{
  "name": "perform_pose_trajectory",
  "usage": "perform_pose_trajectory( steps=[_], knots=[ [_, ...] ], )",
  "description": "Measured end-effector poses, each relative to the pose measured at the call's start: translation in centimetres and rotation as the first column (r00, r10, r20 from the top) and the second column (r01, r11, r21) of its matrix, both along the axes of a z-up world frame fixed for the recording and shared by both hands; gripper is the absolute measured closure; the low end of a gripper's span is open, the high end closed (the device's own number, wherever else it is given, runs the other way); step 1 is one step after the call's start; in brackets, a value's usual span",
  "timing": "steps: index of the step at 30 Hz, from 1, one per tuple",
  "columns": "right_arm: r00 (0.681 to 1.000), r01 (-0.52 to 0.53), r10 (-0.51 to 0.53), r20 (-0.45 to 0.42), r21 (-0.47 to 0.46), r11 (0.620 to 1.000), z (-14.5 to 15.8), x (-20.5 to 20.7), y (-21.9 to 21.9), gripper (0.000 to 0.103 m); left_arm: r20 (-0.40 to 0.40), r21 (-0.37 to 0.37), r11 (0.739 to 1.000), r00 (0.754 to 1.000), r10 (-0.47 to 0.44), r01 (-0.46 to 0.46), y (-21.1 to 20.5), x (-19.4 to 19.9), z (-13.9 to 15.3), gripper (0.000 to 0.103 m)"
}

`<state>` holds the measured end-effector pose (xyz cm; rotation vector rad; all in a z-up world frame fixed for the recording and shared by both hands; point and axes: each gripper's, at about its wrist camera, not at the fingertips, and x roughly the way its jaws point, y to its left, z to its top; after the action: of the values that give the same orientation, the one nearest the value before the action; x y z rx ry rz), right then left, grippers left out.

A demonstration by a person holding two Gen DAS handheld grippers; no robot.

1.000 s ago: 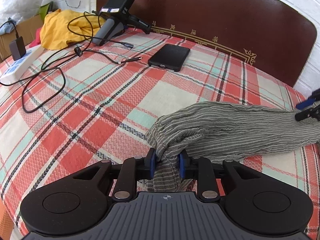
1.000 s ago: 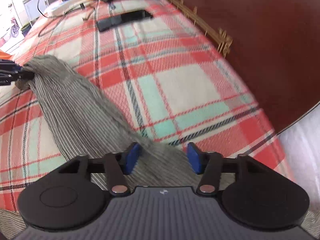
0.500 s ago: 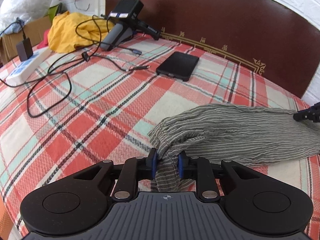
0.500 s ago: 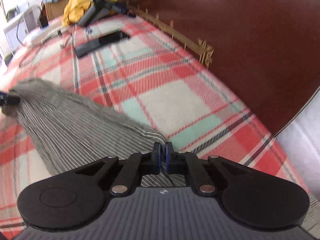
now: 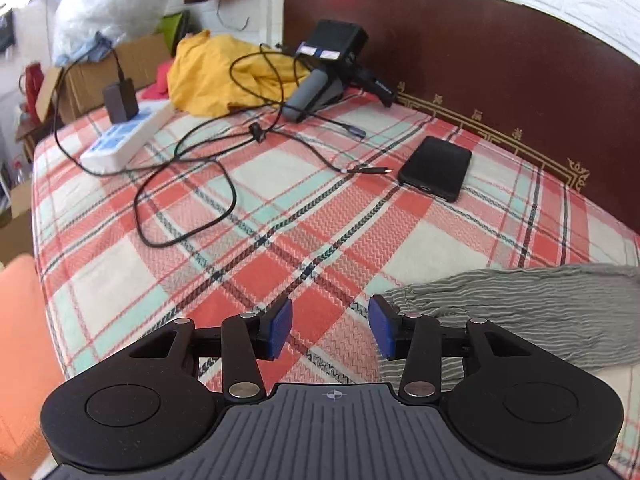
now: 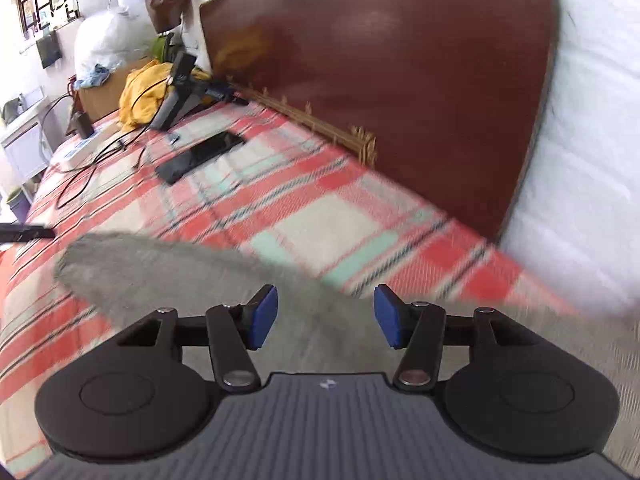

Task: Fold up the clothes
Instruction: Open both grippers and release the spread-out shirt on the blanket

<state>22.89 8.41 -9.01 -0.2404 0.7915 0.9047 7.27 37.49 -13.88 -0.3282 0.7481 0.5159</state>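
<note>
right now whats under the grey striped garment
The grey striped garment lies on the plaid bedspread, visible all around it. Anything else beneath is covered by the fabric.

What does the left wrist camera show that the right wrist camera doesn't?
Only the left wrist view shows the left gripper, its jaws opening over bare plaid bedspread with the grey striped garment just beside its right pad, and an orange cloth at the bed's edge. Only the right wrist view shows the right gripper, jaws opening above the blurred garment, plus a window and white pillow. Both show the garment, phone, yellow cloth, cables, power strip and headboard.
</note>
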Motion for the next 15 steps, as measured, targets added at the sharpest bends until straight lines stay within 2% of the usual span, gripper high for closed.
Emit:
perform_pose_trajectory(
  steps=[3,6,9,12,13,15],
  knots=[
    [1.000,-0.002,0.002,-0.024,0.011,1.000,0.0,-1.9,-1.8,0.045,0.025,-0.046,0.998,0.999,-0.046,0.047,-0.2,-0.1,0.5,0.047],
    [0.999,0.030,-0.028,-0.039,0.051,0.998,0.5,-3.5,-4.1,0.045,0.033,-0.019,0.990,0.990,-0.140,0.141,-2.2,0.6,0.9,0.047],
    [0.992,0.099,-0.092,-0.086,0.088,0.991,0.8,-4.9,-7.1,0.045,-0.001,0.012,0.978,0.978,-0.207,0.207,-4.1,2.1,0.2,0.046],
    [0.981,0.166,-0.153,-0.121,0.107,0.980,1.1,-7.1,-10.9,0.044,-0.100,0.045,0.977,0.974,-0.204,0.209,-4.3,3.4,-2.2,0.046],
    [0.976,0.189,-0.175,-0.130,0.109,0.976,1.2,-8.1,-12.4,0.043,-0.140,0.064,0.979,0.973,-0.182,0.192,-3.9,3.7,-3.2,0.049],
    [0.963,0.244,-0.228,-0.144,0.105,0.964,1.2,-10.1,-15.3,0.043,-0.144,0.073,0.986,0.980,-0.141,0.152,-2.7,3.5,-3.8,0.041]
  ],
)
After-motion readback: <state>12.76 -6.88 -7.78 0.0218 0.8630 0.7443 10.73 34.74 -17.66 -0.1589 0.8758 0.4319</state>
